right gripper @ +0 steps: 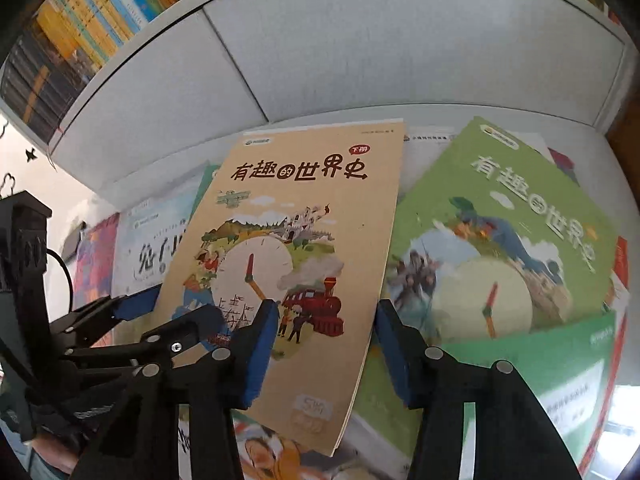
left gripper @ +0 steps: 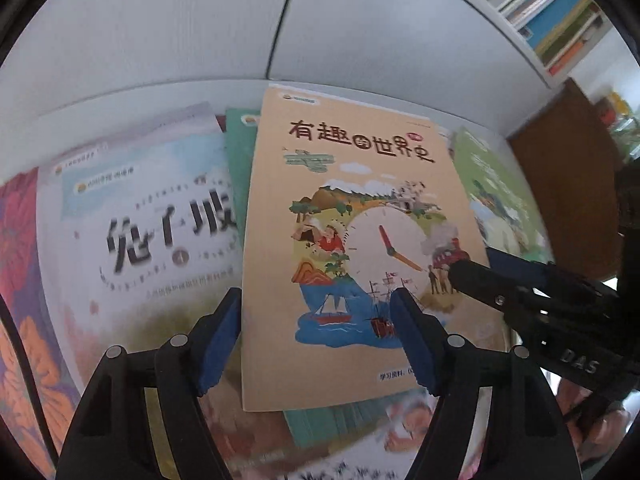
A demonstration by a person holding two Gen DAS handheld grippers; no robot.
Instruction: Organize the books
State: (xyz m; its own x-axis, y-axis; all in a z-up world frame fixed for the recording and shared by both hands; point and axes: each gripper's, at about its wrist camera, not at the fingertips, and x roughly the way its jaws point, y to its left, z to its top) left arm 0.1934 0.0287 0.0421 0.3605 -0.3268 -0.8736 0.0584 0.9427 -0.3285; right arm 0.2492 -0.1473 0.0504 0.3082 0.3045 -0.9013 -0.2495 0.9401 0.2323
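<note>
We are working on the tan world-history book (left gripper: 352, 208), which is lying on top of a loose spread of books on the white worktop (left gripper: 120, 112). It is spanning the gap between our two grippers.

The left gripper (left gripper: 318, 340) is standing part-closed: one of its fingers (left gripper: 220, 340) is sitting just outside the book's left edge and the other is over the cover. The right gripper (right gripper: 326, 354) is narrower and mirroring this at the right edge. We cannot tell whether any pad is really pressing on the book.

We are judging the risks from here.
- **Buckling:** the cover is thin and already looking slightly bowed, so squeezing inward from both sides is likely to fold it rather than lift it.
- **Snagging:** the outer fingers are riding beside the white book (left gripper: 152, 232) and the green companion volume (right gripper: 500, 240), so a further squeeze could catch those covers too.
- **Dragging:** the teal book (left gripper: 240, 160) is lying directly beneath, so it may slide along with the tan one.
- **Twisting:** if one hand is rising faster than the other, the book could turn and slip free.
</note>
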